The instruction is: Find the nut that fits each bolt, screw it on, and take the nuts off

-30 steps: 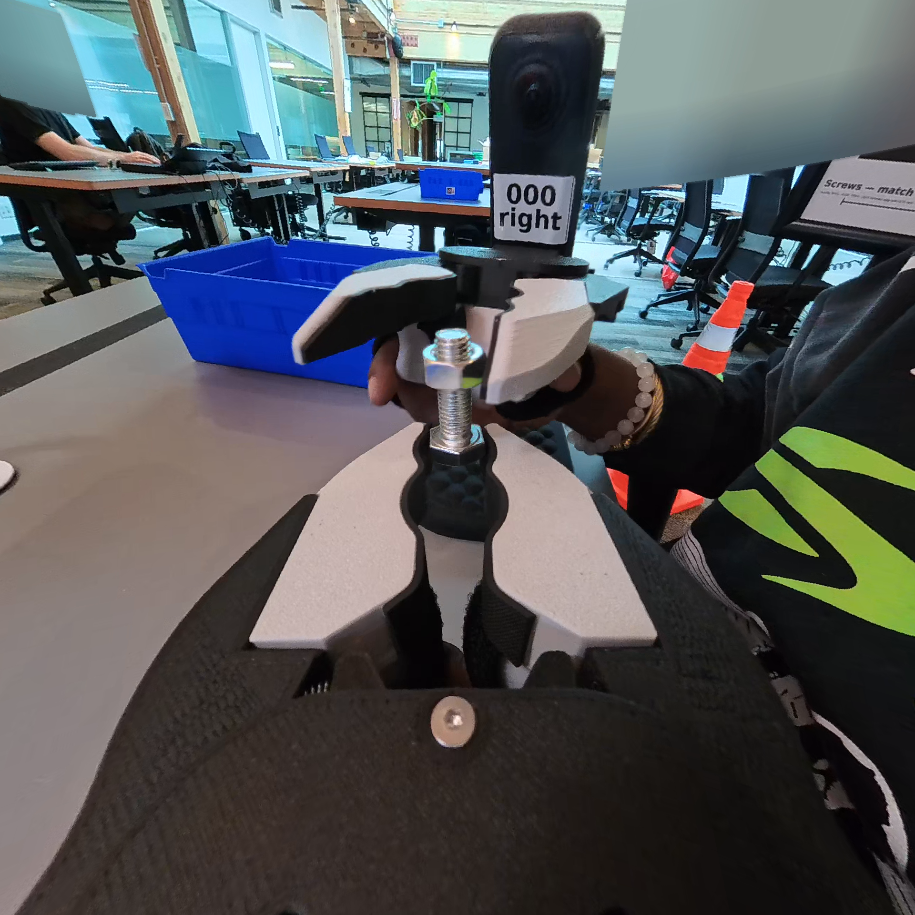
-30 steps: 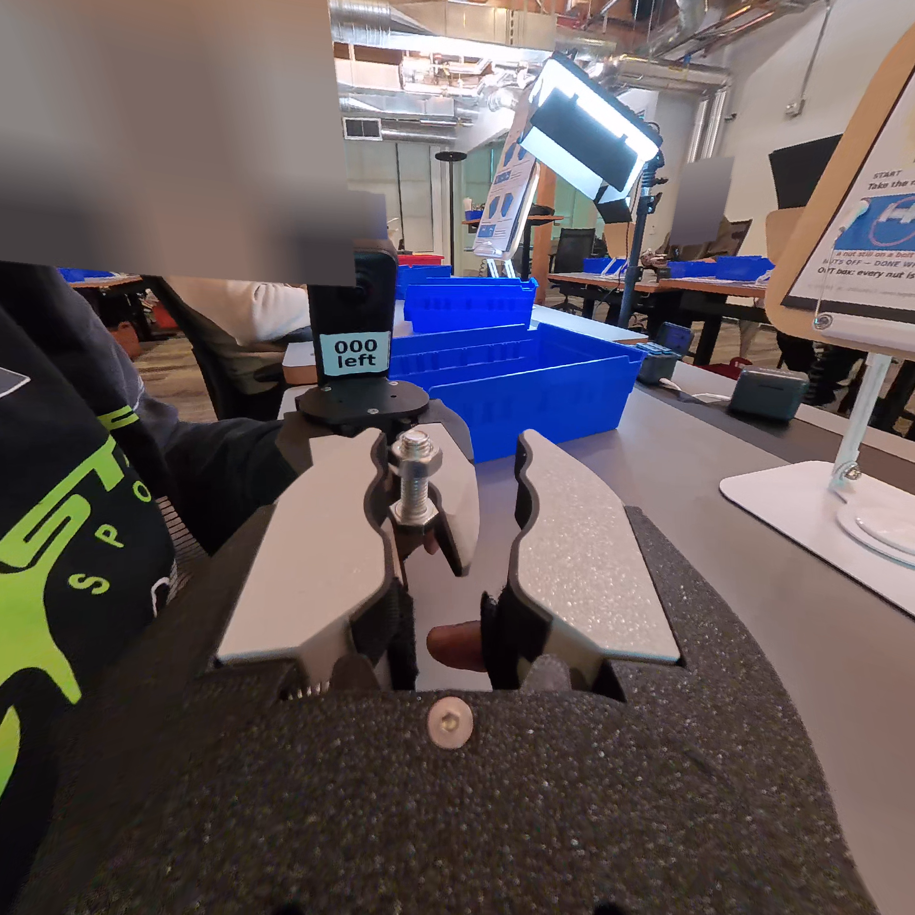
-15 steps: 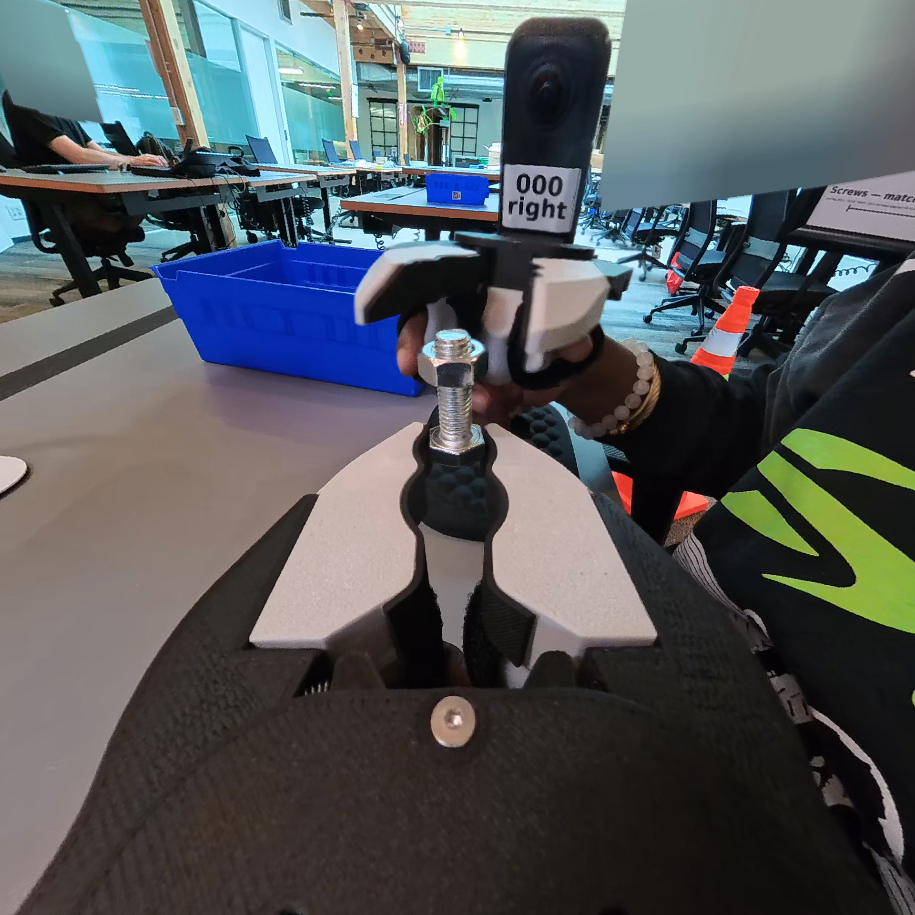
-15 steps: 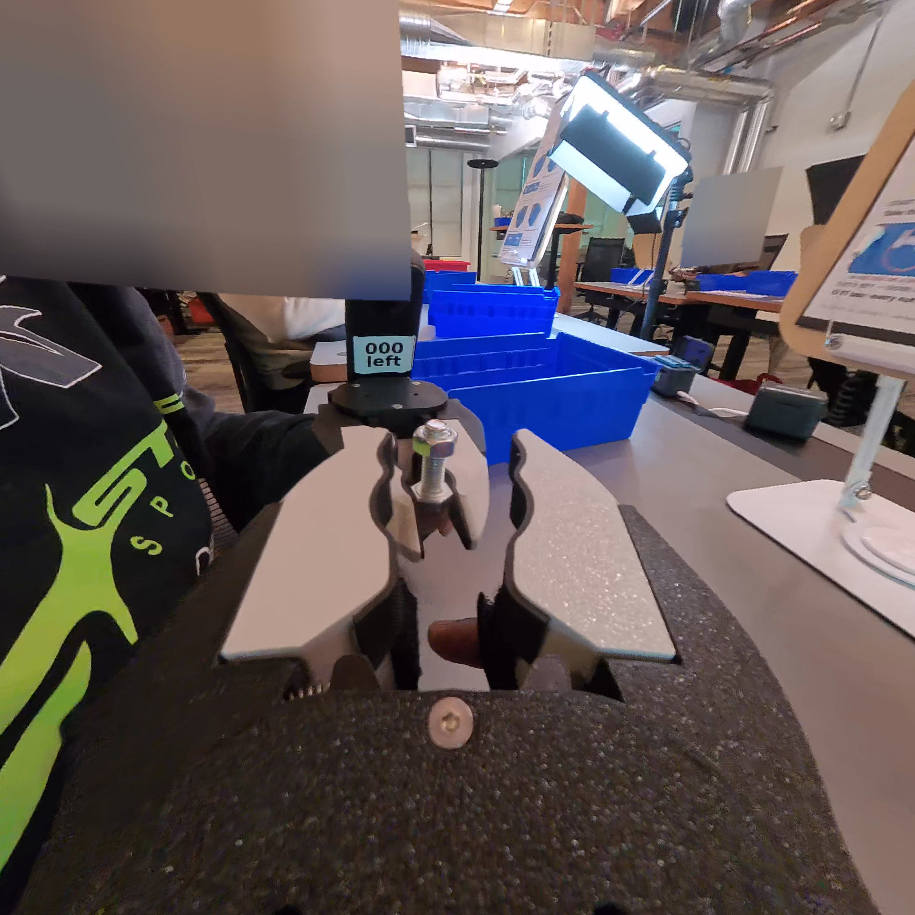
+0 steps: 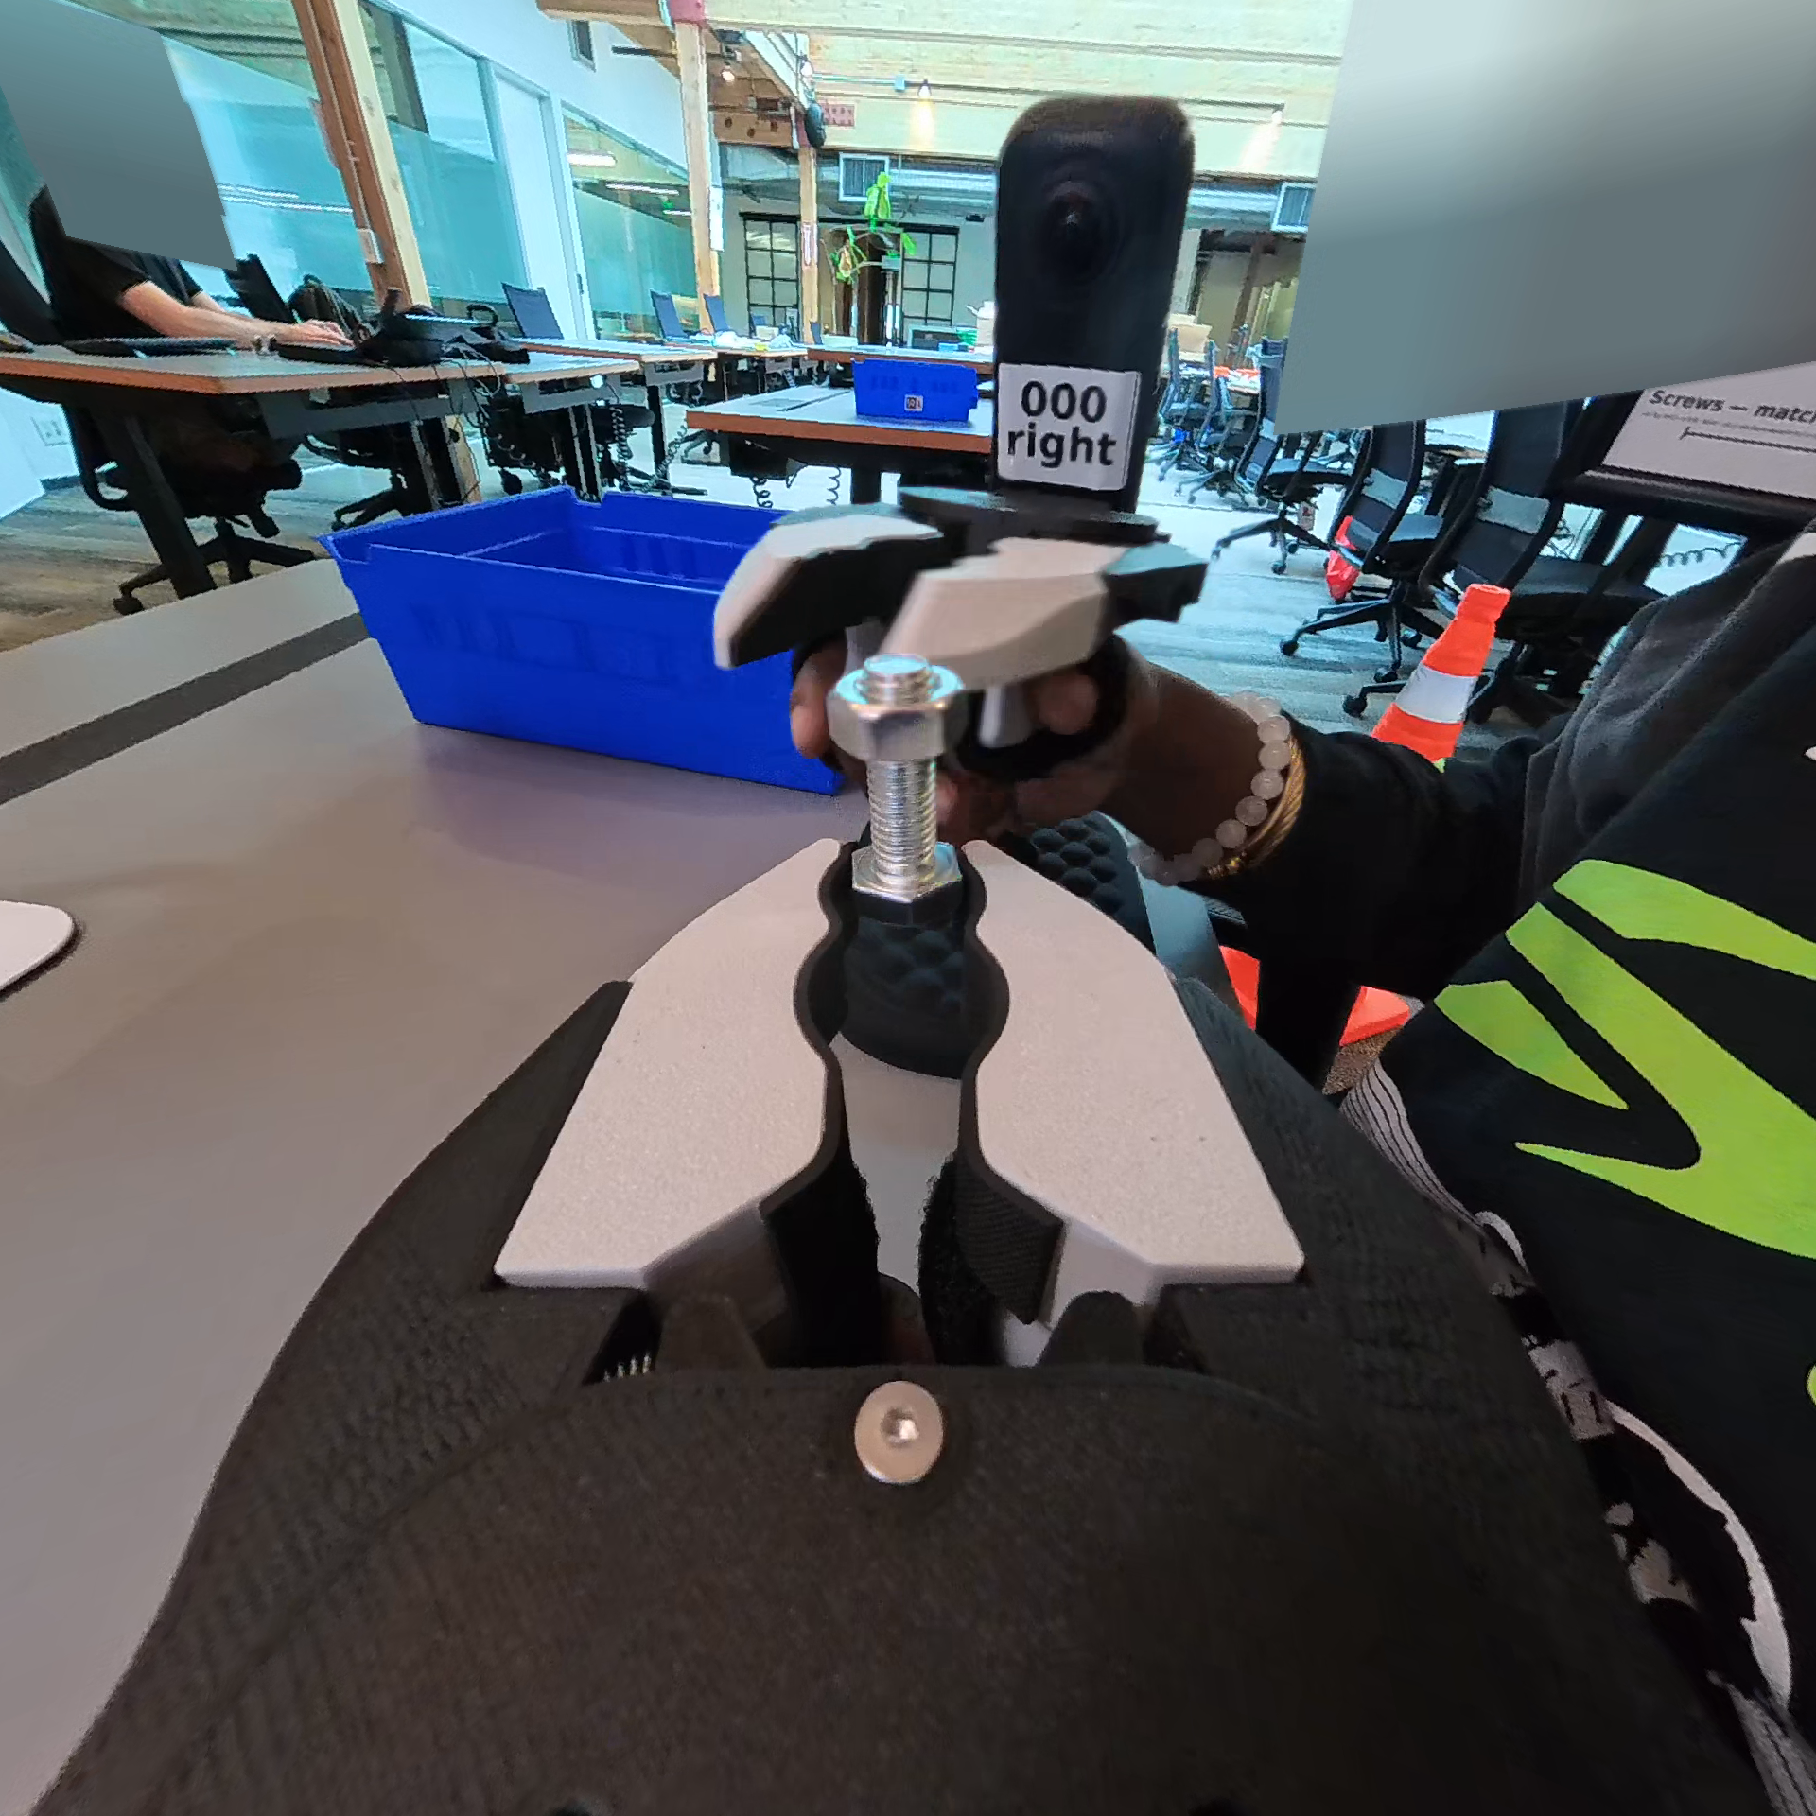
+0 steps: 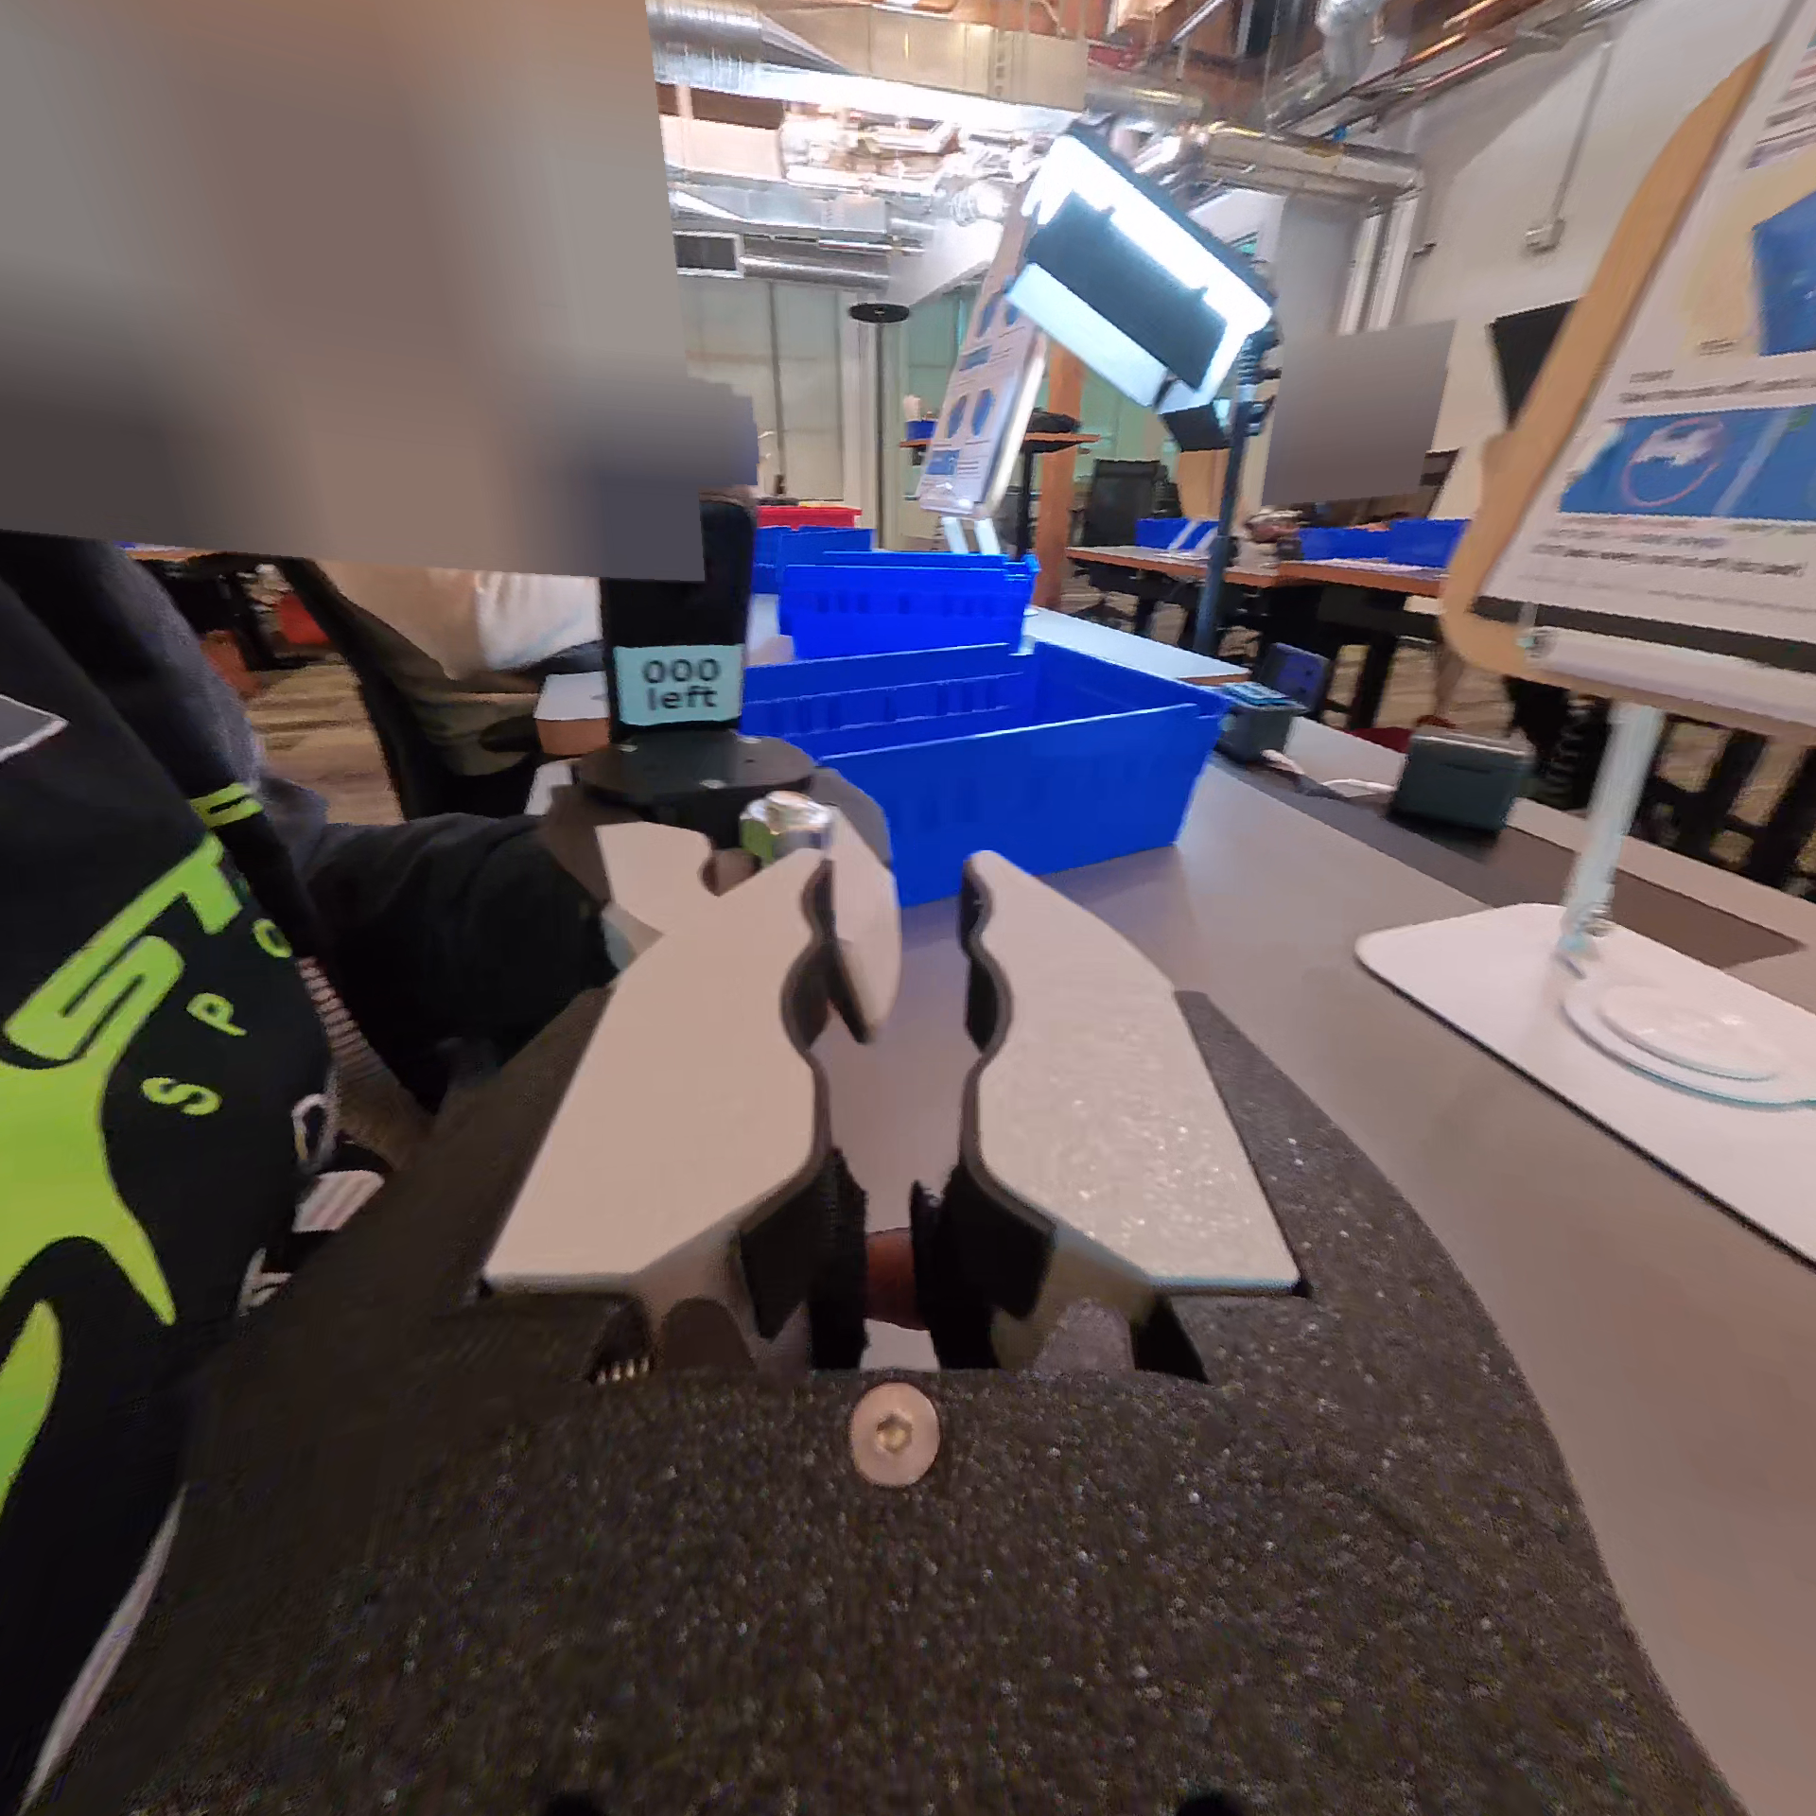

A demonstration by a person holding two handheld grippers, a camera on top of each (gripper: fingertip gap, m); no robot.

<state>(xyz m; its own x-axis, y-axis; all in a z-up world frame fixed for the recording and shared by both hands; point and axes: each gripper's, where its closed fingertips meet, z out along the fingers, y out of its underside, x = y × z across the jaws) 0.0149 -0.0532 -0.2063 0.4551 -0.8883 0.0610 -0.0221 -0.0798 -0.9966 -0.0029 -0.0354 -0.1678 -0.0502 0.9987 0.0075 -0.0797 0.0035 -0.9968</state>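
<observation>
Nut [image 5: 892,704] sits at the very top of the bolt [image 5: 902,808], a sliver of thread end showing above it. Bolt is upright and off the table [image 5: 295,983], near its right edge, with its hex head pinched in your left gripper [image 5: 904,884]; that grip hasn't changed.

What changed: a second ago your right gripper [image 5: 889,609] was level with the nut, one finger beside it. Now it has swung above and behind it, spread and clamping nothing. In the right wrist view the left finger [image 6: 688,1032] crosses in front of the bolt and only the nut's top pokes out; the frame is motion-blurred, so you're mid-swing.

My read: you let go to reset the wrist between turns. Nut looks like it's on its last threads, so removal is nearly done, though thread engagement isn't visible.

Next bite: come back level and square on the flats. A loose nut can tip off, with the blue bin [image 5: 590,629] well behind toward the far edge.
</observation>
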